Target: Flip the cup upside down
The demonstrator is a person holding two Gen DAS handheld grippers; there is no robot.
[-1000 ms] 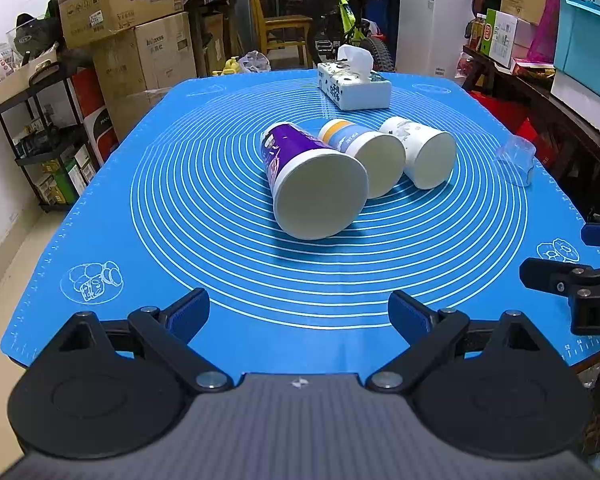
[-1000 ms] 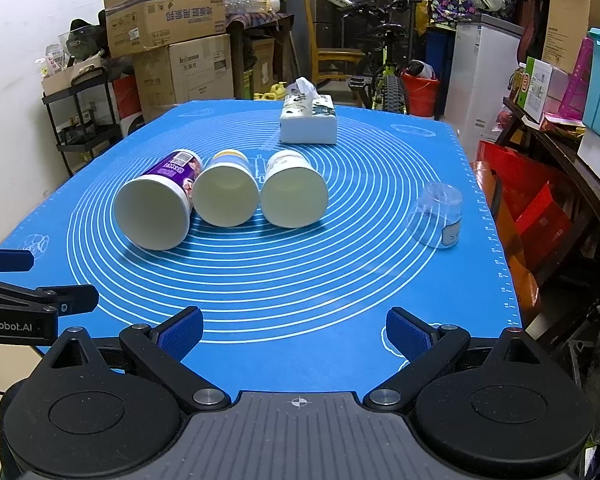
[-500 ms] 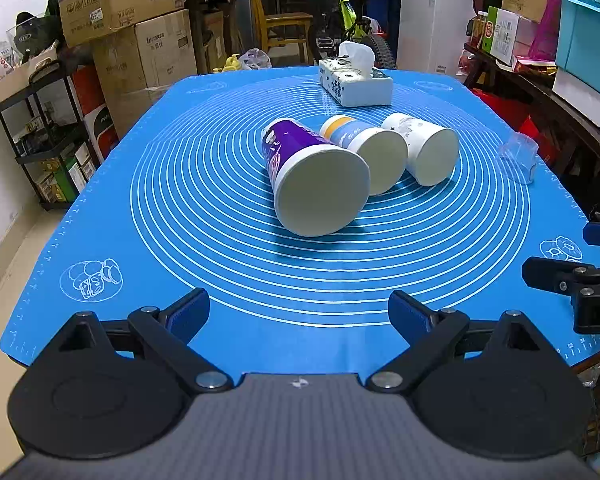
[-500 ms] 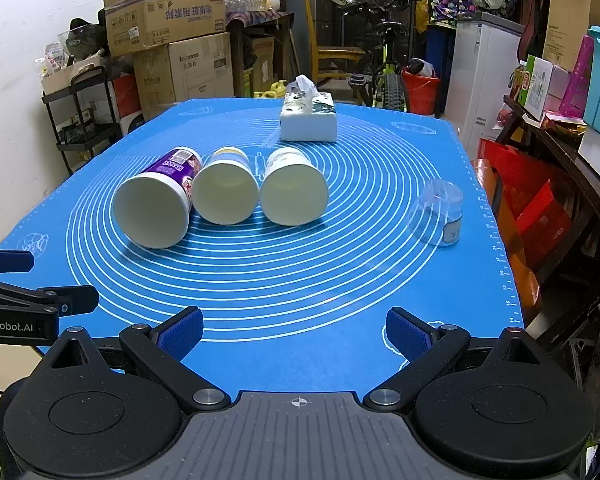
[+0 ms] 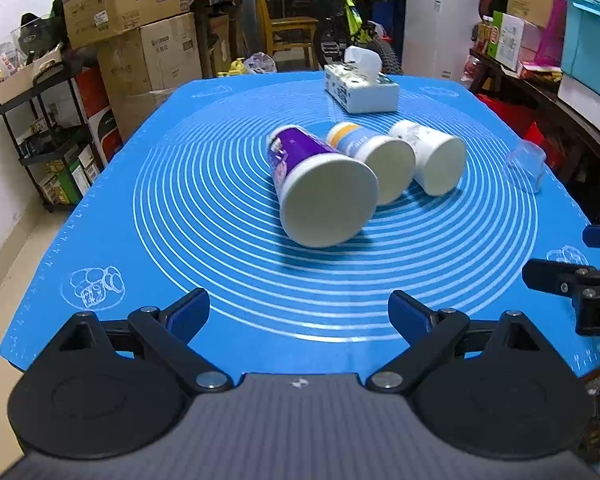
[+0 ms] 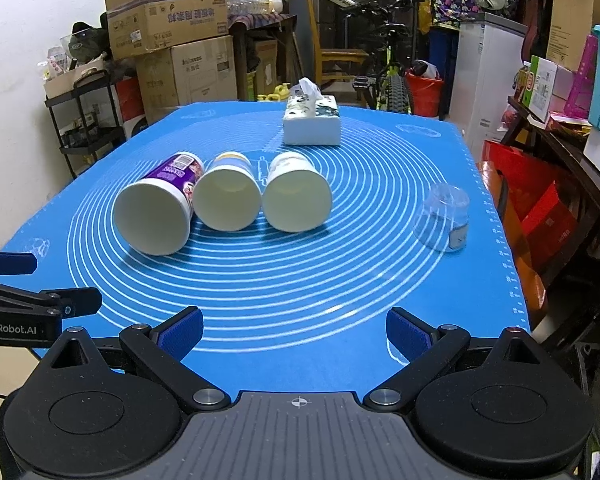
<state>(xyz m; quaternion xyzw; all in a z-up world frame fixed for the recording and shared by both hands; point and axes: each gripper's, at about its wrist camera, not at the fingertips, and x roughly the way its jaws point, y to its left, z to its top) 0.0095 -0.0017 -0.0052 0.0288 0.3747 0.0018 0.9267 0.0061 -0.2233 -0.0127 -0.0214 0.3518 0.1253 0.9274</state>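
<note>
- Three paper cups are lying on their sides in a row near the middle of the blue mat (image 6: 340,288), open mouths facing the near edge where both grippers are hovering.
- The purple cup (image 6: 156,210) is sitting at the left end of the row, the yellow-banded cup (image 6: 227,194) is in the middle, and the white cup (image 6: 296,196) is on the right. They're looking pretty much pressed together side by side.
- From the left wrist view the same three are showing up: purple cup (image 5: 320,192) closest and biggest, yellow-banded one (image 5: 374,164) behind it, white one (image 5: 432,160) furthest right.
- A clear cup (image 6: 442,216) is already sitting mouth-down off to the right, well apart from the row.
- A tissue box (image 6: 311,122) is sitting beyond the cups toward the far edge, a tissue sticking out the top.
- The left gripper (image 5: 300,314) is hanging over the near edge, jaws spread wide, nothing between them.
- The right gripper (image 6: 296,330) is doing the same thing beside it, jaws spread wide and holding nothing.
- Neither gripper is touching any cup; both are well short of the row.
- Cardboard boxes (image 6: 168,28) are piling up behind the table, with a bike (image 6: 384,64) parked back there too.
</note>
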